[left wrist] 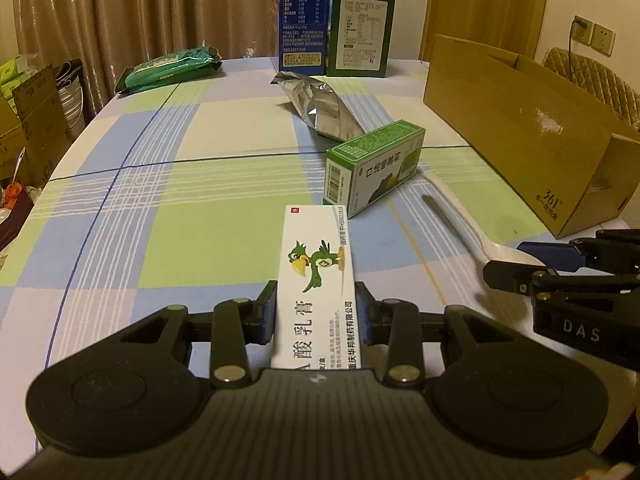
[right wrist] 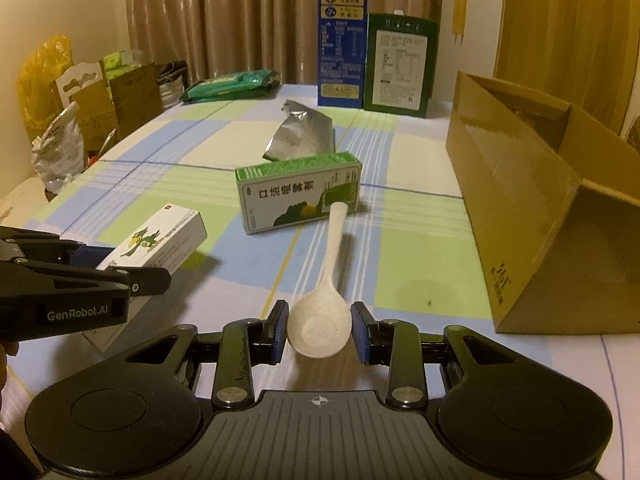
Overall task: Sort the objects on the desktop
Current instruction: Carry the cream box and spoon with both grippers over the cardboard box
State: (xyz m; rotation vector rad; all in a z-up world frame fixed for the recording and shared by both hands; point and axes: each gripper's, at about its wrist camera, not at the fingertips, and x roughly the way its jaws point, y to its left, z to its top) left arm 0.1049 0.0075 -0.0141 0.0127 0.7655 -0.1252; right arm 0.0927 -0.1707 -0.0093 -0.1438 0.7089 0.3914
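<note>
- We hold the white ointment box (left wrist: 318,284) with the parrot print lengthwise in our left gripper (left wrist: 316,312); its fingers (left wrist: 266,316) press on the box's two long sides, so the far end juts forward, raised off the desk (left wrist: 160,220).
- Our right gripper (right wrist: 320,330) has its fingers (right wrist: 280,326) closed on the bowl of the pale spoon (right wrist: 326,288). The handle runs away from us and ends just beside the green medicine box (right wrist: 298,194), which lies on its long side.
- Gripping the spoon by its bowl seems to us the surest hold, since the thin handle lies flat on the cloth.
- The open cardboard box (right wrist: 532,216) stands near on the right; we judge it the likely bin for both items, though nothing confirms that.
- The left wrist view shows the ointment box's printed top and both pads on it, but only the side of the right gripper, not its hold on the spoon.
- The right wrist view shows that hold, and the ointment box from the side with its shadow under it.
- Farther off lie a silver foil pouch (left wrist: 320,108), a green packet (left wrist: 172,68), and two tall upright cartons (right wrist: 376,46).
</note>
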